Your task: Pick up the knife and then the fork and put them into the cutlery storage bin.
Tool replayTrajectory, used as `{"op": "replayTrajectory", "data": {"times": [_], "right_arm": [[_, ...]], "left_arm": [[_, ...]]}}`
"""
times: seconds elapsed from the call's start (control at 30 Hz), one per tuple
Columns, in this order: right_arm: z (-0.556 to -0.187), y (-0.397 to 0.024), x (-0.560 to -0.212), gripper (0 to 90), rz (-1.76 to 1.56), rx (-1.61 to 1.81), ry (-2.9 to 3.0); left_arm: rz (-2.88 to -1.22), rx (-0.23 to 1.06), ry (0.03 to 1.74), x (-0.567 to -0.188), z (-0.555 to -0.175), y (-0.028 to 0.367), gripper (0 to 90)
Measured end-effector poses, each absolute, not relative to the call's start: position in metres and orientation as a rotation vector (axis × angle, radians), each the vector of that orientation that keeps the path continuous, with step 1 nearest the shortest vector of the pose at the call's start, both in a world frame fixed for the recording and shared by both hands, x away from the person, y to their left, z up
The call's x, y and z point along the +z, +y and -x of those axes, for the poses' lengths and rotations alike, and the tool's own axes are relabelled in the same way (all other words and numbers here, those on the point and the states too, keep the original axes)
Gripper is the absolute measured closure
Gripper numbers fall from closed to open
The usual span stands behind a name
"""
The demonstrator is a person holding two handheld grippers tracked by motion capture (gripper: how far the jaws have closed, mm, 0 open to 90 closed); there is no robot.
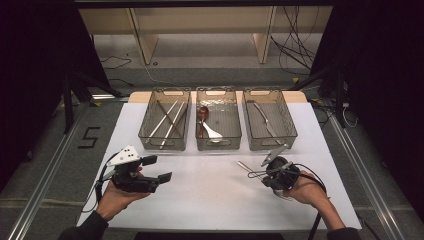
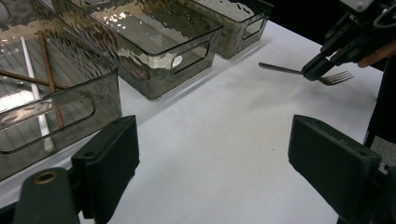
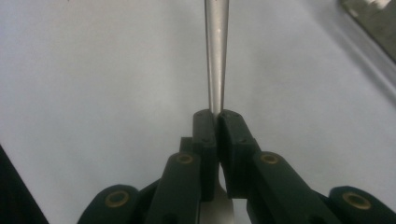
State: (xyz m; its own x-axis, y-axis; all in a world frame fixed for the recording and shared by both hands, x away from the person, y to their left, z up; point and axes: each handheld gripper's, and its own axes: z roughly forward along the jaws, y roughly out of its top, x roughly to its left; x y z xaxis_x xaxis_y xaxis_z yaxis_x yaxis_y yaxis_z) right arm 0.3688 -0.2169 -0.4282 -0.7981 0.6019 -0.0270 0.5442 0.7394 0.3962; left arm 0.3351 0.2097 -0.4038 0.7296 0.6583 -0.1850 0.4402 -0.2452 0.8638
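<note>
My right gripper (image 1: 256, 172) is at the table's front right, shut on a metal fork (image 1: 244, 166). In the right gripper view the jaws (image 3: 217, 116) pinch the fork's neck, and its handle (image 3: 216, 46) runs straight ahead above the white table. In the left gripper view the fork (image 2: 285, 70) hangs level a little above the table, with its tines (image 2: 338, 78) behind the right gripper (image 2: 314, 71). My left gripper (image 1: 159, 168) rests at the front left, held by a hand. Its jaws stand wide open (image 2: 215, 158) with nothing between them.
Three smoky clear bins stand in a row at the back of the white table (image 1: 210, 195). The left bin (image 1: 145, 125) holds chopsticks, the middle bin (image 1: 218, 145) spoons, and the right bin (image 1: 290, 125) a silver utensil (image 1: 263, 120). Open tabletop lies between the grippers.
</note>
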Motion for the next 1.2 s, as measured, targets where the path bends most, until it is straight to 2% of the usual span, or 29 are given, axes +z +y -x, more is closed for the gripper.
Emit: {"op": "replayTrajectory", "data": {"times": [1.2], "right_arm": [[-0.385, -0.232, -0.396, 85.7, -1.03, 0.779, 2.599]], "left_arm": [[-1.884, 0.26, 0.85, -0.404, -0.336, 0.21, 16.0]]}}
